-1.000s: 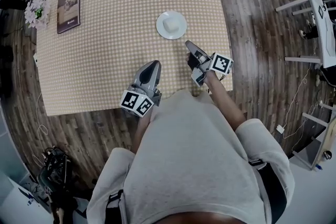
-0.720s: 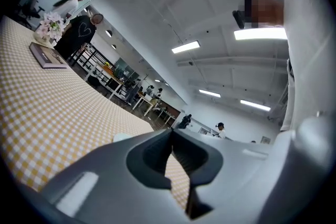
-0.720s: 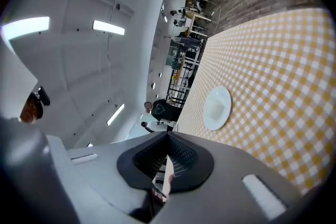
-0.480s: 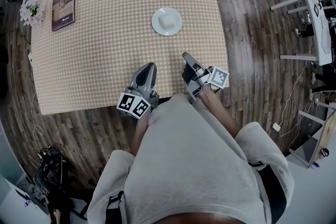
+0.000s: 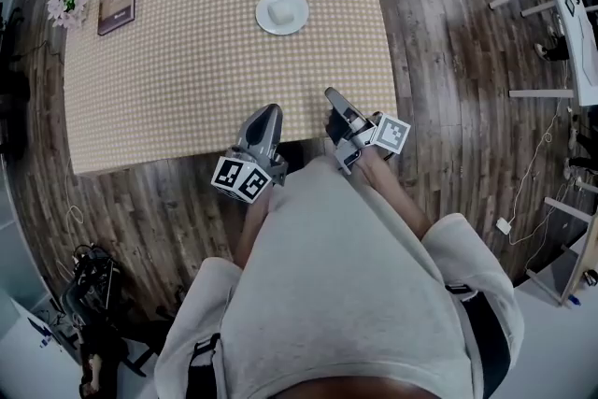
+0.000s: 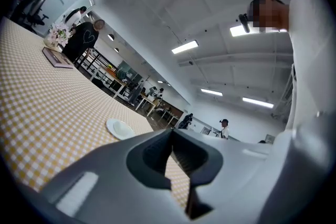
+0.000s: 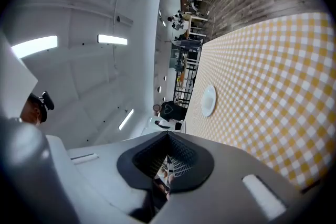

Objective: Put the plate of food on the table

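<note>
In the head view, I am looking down on the small round white plate (image 5: 282, 12), which is sitting with its pale block of food (image 5: 279, 11) on the far right part of the yellow-and-white chequered bench (image 5: 187, 61). It is well apart from both of my tools. I am holding my left tool (image 5: 266, 112) and right tool (image 5: 332, 96) level at the bench's near edge, forearms bent and tucked close to my body. In the left gripper view, I am seeing that tool's (image 6: 171, 135) jaws pressed together on nothing, with the plate (image 6: 119, 128) lying far off beyond them. In the right gripper view, that tool's (image 7: 168, 136) jaws are likewise meeting empty, rolled sideways to the bench, with the plate (image 7: 208, 100) distant. I am judging the plate stiff, smooth and breakable, and the food loose on it, so I would be pinching the rim and keeping it flat.
</note>
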Demonstrator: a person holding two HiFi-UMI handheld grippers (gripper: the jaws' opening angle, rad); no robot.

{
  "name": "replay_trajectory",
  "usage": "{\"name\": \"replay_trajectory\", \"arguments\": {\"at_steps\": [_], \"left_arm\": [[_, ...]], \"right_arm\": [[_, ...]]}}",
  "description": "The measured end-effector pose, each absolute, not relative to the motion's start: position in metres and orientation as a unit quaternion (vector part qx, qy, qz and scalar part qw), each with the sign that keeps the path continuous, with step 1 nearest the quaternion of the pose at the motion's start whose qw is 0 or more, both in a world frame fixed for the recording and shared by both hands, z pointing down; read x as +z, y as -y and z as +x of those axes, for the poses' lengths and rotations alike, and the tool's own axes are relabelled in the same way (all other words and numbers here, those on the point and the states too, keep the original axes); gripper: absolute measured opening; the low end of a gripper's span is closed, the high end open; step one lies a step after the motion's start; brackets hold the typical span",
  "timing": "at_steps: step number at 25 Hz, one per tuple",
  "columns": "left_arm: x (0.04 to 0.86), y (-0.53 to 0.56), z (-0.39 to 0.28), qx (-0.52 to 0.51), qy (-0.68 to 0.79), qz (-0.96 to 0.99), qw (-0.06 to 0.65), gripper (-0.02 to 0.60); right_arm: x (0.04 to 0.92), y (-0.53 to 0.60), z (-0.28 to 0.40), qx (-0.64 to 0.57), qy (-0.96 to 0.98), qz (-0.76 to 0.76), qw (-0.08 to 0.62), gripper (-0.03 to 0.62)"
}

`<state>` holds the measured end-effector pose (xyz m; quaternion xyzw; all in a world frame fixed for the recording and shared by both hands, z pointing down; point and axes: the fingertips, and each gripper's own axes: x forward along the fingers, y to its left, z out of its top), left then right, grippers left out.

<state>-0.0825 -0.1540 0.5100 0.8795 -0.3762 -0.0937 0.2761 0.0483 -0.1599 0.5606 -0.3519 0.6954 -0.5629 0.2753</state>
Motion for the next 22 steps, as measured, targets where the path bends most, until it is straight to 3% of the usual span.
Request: {"name": "replay_trajectory", "arguments": {"at_steps": [6, 22], "left_arm": [[0.506, 0.078, -0.055, -0.085, 0.383, 0.882, 0.262, 0.008], [0.496, -0.095, -0.021, -0.046, 0.398, 0.885, 0.238, 0.008]], "right_arm": [[0.554, 0.079, 0.073, -0.559, -0.703, -0.335, 0.285, -0.002], [0.547, -0.111, 0.09, -0.505, -0.776, -0.321, 0.202, -0.002]]}}
